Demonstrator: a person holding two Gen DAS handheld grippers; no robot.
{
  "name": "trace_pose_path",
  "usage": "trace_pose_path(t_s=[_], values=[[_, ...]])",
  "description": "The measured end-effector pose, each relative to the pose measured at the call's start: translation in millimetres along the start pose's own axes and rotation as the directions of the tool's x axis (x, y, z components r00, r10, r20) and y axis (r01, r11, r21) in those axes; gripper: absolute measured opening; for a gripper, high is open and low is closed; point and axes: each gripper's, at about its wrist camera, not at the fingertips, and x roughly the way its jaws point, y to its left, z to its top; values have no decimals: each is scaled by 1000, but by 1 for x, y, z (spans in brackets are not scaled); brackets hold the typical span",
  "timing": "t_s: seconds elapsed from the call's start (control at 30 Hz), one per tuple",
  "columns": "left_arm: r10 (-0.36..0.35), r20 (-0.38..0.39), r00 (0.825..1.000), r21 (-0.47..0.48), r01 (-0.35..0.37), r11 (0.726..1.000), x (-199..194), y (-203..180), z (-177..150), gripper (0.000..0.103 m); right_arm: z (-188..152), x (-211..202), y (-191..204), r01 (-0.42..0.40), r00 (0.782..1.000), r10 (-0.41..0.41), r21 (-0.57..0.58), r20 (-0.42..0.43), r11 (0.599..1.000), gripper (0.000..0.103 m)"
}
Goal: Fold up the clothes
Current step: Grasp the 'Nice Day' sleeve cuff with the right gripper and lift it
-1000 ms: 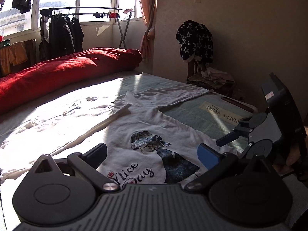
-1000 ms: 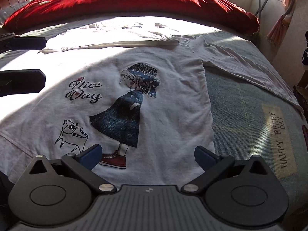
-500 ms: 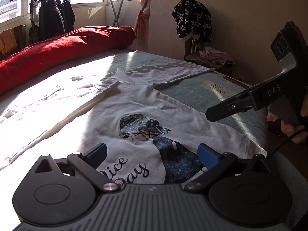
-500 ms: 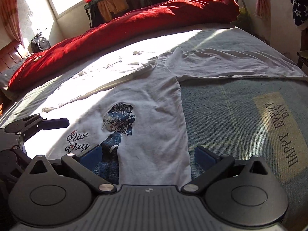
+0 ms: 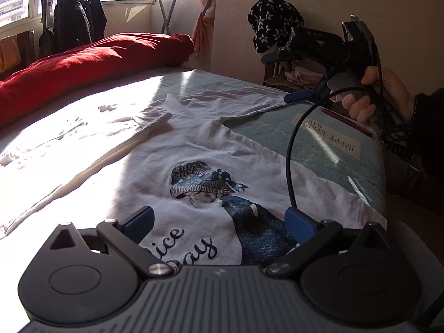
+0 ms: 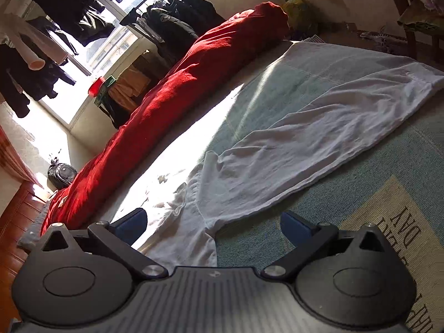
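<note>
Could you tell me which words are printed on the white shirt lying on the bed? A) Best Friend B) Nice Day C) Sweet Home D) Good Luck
B, since the white shirt shows "ice / Day" in cursive beside the hatted girl print, the first letter hidden.

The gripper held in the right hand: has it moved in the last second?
Yes. The right gripper has risen from low beside the bed to up near the star-patterned garment.

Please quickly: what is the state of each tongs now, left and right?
Left tongs: open, empty, over the white printed cotton T-shirt.
Right tongs: open, empty.
</note>
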Motion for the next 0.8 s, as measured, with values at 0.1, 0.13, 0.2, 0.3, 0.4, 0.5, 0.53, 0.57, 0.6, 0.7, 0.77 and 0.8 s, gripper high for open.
trace_pose_path(t_s=[0.1,0.13,0.2,0.3,0.4,0.5,0.53,0.57,0.6,0.7,0.77,0.8], values=[[-12,4,1000,-20,12,1000,2,6,0,100,22,8,-30,39,999,-41,78,28,996,103],[-14,3,1000,-27,14,1000,3,7,0,100,28,10,-40,58,997,-62,101,39,993,103],[-7,-4,1000,-36,7,999,5,10,0,100,36,12,-58,77,995,-85,136,51,988,103],[3,-14,1000,-48,-4,999,9,14,0,100,42,18,-84,84,994,-97,190,59,978,103],[7,-27,1000,-58,-9,998,13,17,-1,100,47,23,-109,84,992,-103,239,71,968,103],[28,-41,999,-63,-30,998,17,20,-2,100,53,26,-130,25,991,-61,282,121,959,103],[32,-44,999,-66,-35,997,18,21,-2,100,56,27,-135,10,989,-53,294,138,956,103],[34,-46,998,-70,-37,997,19,22,-2,100,57,28,-139,-2,987,-46,303,152,953,103],[36,-48,998,-73,-39,997,19,23,-3,100,59,30,-143,-10,986,-42,307,161,952,103],[47,-59,997,-77,-51,996,22,25,-4,100,67,36,-148,-19,981,-38,293,190,956,103],[54,-67,996,-78,-59,995,24,26,-4,100,71,40,-150,-18,977,-41,277,207,961,103],[56,-70,996,-77,-61,995,25,25,-5,100,73,43,-150,-16,976,-43,269,213,963,103]])
